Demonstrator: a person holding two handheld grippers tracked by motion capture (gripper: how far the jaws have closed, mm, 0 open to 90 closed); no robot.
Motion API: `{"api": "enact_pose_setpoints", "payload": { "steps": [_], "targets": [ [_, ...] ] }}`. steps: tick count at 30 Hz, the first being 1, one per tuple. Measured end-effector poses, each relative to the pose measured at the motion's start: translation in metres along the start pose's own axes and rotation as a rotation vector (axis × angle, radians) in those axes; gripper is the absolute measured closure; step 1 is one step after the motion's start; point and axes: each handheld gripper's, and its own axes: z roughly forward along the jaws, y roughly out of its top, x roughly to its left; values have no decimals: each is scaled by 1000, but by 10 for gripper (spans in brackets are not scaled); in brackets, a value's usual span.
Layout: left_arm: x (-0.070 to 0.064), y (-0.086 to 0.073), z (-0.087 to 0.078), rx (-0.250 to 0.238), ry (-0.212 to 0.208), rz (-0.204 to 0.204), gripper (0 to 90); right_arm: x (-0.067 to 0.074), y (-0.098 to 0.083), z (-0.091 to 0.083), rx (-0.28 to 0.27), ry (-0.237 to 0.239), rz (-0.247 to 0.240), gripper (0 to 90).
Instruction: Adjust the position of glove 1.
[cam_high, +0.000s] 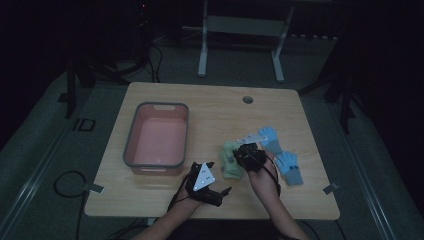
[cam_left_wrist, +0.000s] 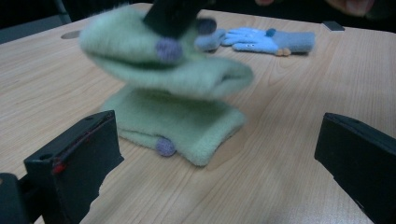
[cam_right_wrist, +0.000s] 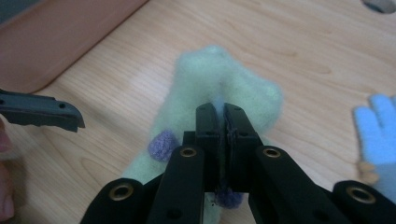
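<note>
A light green fuzzy glove (cam_right_wrist: 219, 79) with purple pom-poms hangs pinched between the jaws of my right gripper (cam_right_wrist: 222, 114), which is shut on its fabric. In the left gripper view the raised green glove (cam_left_wrist: 163, 60) hovers over another green layer (cam_left_wrist: 177, 121) lying flat on the wood; I cannot tell whether that is a second glove. My left gripper (cam_left_wrist: 217, 163) stands open, its jaws wide apart and pointed at the green pile from close by, touching nothing. From above, the right gripper (cam_high: 248, 155) sits over the green glove (cam_high: 231, 162), and the left gripper (cam_high: 220, 176) is near the front edge.
A pink bin with a grey rim (cam_high: 131, 135) stands on the left of the wooden table (cam_high: 210, 105). Two light blue gloves (cam_high: 287, 165) lie to the right of the green one. A round cable hole (cam_high: 247, 99) is at the back.
</note>
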Motion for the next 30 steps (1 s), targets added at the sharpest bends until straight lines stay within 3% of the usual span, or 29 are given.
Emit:
{"api": "enact_pose_setpoints", "payload": {
  "steps": [14,16,20,22,24,27,28,30],
  "targets": [
    [-4,1,2,22,20,37,4,4,-17,33,81,16,-14,838],
    [-5,1,2,23,29,43,4,2,-15,30,74,25,-13,803],
    [-5,1,1,29,4,71,5,-4,-12,16,32,54,-16,685],
    [-4,3,2,38,-27,80,5,-12,-9,8,8,66,-20,657],
    [-3,6,2,43,-31,87,6,-21,-7,2,-14,93,-32,600],
    [1,14,0,85,-56,45,35,-35,-5,-6,-45,143,-38,563],
    [1,18,0,118,-23,61,40,-39,-5,-7,-53,159,-35,562],
    [2,21,0,131,-32,100,82,-48,-3,-7,-52,197,-21,568]
  ]
}}
